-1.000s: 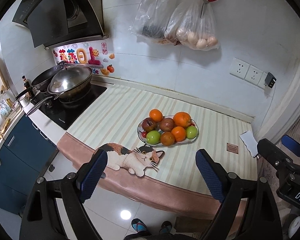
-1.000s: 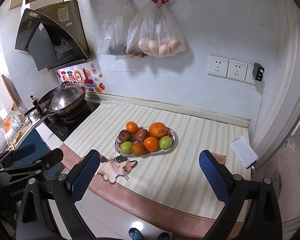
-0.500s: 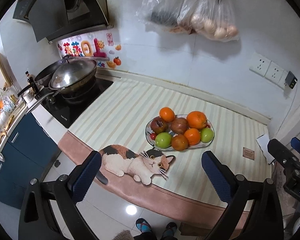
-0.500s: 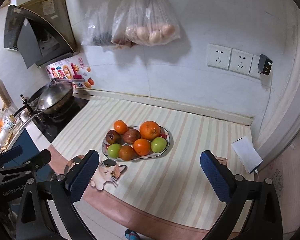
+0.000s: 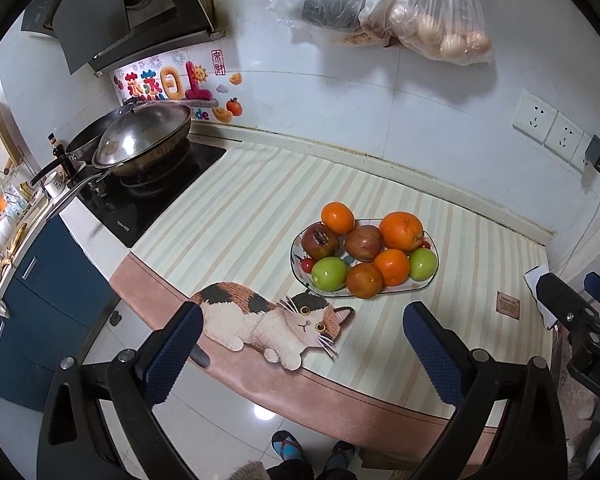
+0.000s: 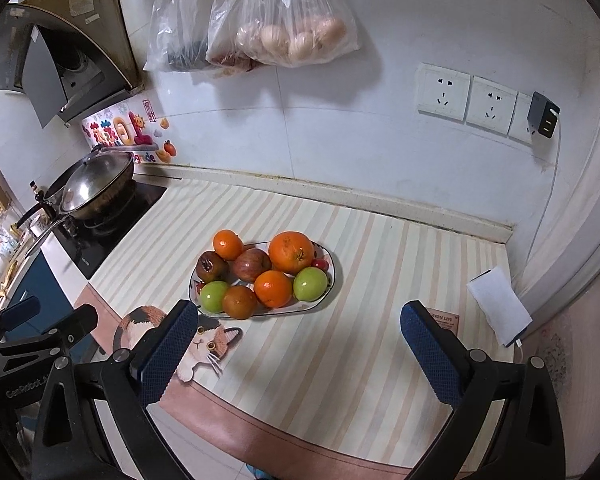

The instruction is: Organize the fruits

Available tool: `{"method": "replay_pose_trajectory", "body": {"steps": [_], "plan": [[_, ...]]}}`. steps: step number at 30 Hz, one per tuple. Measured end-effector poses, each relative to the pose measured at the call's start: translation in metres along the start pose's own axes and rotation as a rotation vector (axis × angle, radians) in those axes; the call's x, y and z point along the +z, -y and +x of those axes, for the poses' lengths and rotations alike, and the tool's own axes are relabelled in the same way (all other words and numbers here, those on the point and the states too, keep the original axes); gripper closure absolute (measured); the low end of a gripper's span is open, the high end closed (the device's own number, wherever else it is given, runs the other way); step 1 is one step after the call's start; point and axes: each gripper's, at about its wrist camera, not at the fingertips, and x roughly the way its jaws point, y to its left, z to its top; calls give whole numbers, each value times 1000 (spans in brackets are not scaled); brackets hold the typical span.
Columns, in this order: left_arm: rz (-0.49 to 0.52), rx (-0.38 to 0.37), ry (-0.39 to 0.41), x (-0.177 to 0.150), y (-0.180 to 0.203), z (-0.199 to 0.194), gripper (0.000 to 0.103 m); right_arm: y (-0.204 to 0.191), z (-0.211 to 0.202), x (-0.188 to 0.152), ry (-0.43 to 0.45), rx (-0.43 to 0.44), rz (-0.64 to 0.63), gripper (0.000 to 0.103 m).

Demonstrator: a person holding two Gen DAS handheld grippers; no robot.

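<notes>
A glass plate (image 5: 416,285) (image 6: 328,292) on the striped counter mat holds oranges (image 5: 401,231) (image 6: 291,252), two green apples (image 5: 329,273) (image 6: 310,284), red apples (image 5: 363,243) (image 6: 252,265) and a dark bruised fruit (image 5: 320,241) (image 6: 211,266). My left gripper (image 5: 300,354) is open and empty, in front of the counter edge, short of the plate. My right gripper (image 6: 298,350) is open and empty, above the mat's front, nearer than the plate.
A cat picture (image 5: 268,322) (image 6: 204,340) lies on the mat front. A wok (image 5: 144,140) sits on the hob at left. Bags (image 5: 436,16) (image 6: 284,28) hang on the wall. A white paper (image 6: 500,304) lies at right. The right gripper shows in the left wrist view (image 5: 580,312).
Both grippers have moved forward and down toward the counter; the fruit plate looks larger and nearer in both views. Both stay open.
</notes>
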Motion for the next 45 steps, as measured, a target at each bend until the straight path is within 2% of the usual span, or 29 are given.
{"method": "replay_pose_trajectory", "body": {"steps": [45], "plan": [[19,-6,10,-8,2,-8,1,-3,-2,-12,-22,25,-3,0]]}}
